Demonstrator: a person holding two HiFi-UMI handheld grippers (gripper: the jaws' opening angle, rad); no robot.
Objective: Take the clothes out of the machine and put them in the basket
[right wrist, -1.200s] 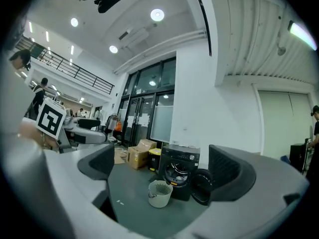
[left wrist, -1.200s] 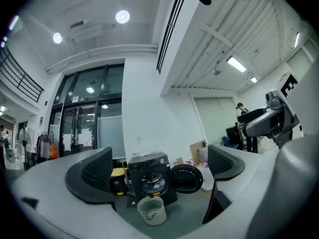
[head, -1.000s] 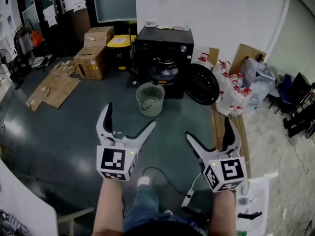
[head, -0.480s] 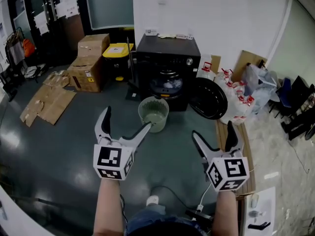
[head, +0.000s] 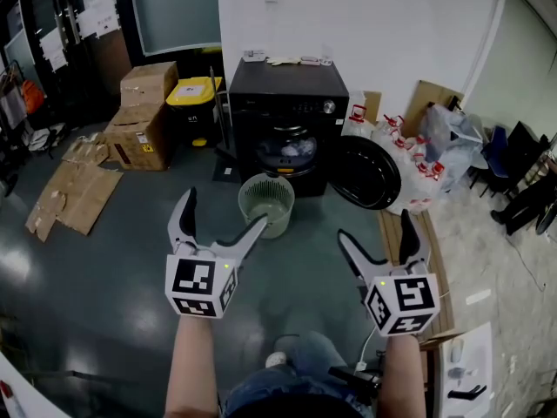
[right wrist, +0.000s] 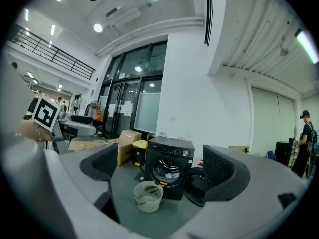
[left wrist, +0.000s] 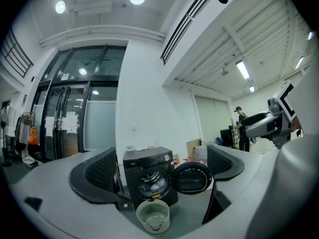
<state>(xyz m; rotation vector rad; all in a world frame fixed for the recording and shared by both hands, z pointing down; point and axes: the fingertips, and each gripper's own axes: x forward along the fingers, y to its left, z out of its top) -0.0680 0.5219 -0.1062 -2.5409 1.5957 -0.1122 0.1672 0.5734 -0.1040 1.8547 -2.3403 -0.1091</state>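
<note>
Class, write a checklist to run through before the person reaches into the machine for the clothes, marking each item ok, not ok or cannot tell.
1. Door of machine open: ok.
2. Clothes visible inside machine: ok.
3. Basket upright in front of machine: ok.
4. Left gripper open, nothing between jaws: ok.
5. Right gripper open, nothing between jaws, which have just closed a little: ok.
6. Grippers close enough to reach the clothes: not ok, well short of the machine.
</note>
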